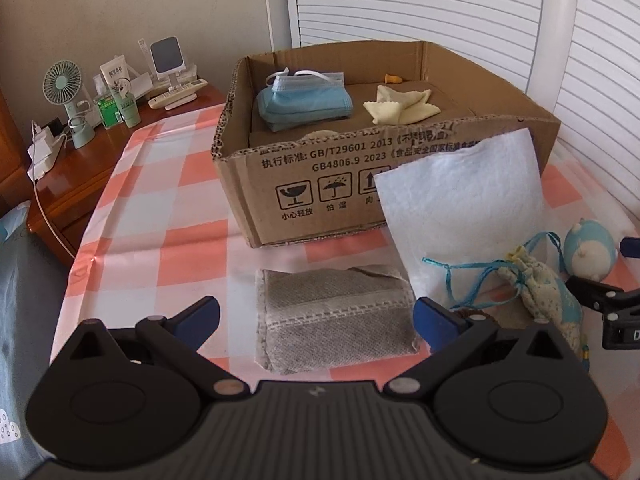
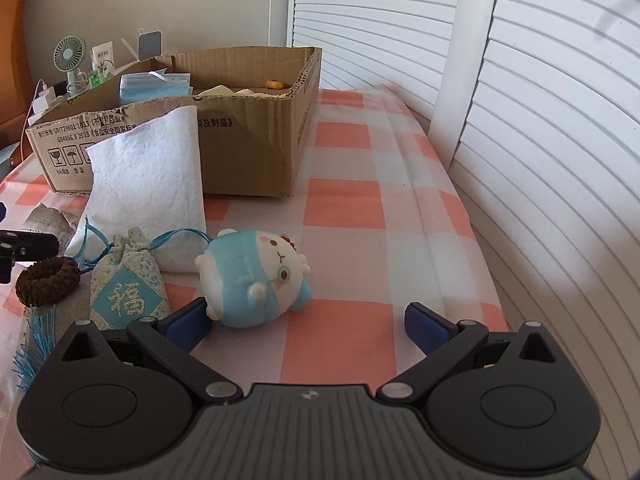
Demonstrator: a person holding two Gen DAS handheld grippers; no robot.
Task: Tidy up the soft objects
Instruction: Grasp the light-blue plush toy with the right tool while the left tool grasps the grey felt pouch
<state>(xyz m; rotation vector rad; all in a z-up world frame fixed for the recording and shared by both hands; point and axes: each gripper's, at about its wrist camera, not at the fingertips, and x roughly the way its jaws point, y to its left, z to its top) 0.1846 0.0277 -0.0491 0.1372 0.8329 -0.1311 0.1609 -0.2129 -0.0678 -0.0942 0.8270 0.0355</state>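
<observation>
The left claw [image 1: 316, 320] is hovering spread wide over the checkered desk [image 1: 132, 208], its blue fingertips [image 1: 200, 314] standing on either side of a grey fabric pouch [image 1: 332, 316] that is lying flat just in front of it — the tips are not pinching it, and whether they are touching it cannot be told. The right claw [image 2: 306, 322] is likewise gaping wide and holding nothing; its left fingertip [image 2: 186, 324] is sitting just beside, perhaps brushing, a blue-and-white plush toy [image 2: 256, 276] lying on its side, while the other tip is hanging well apart over bare cloth.

Beyond them a cardboard box [image 1: 320, 184] is resting on the desk, holding a stack of blue face masks [image 1: 304, 100] and a pale yellow cloth [image 1: 400, 106]. A white padded sheet [image 1: 464, 200] is leaning against the box's front wall. Near it a blue drawstring sachet [image 2: 126, 280] is lying beside a brown hair tie [image 2: 48, 280] — both still outside the box, between the two claws.
</observation>
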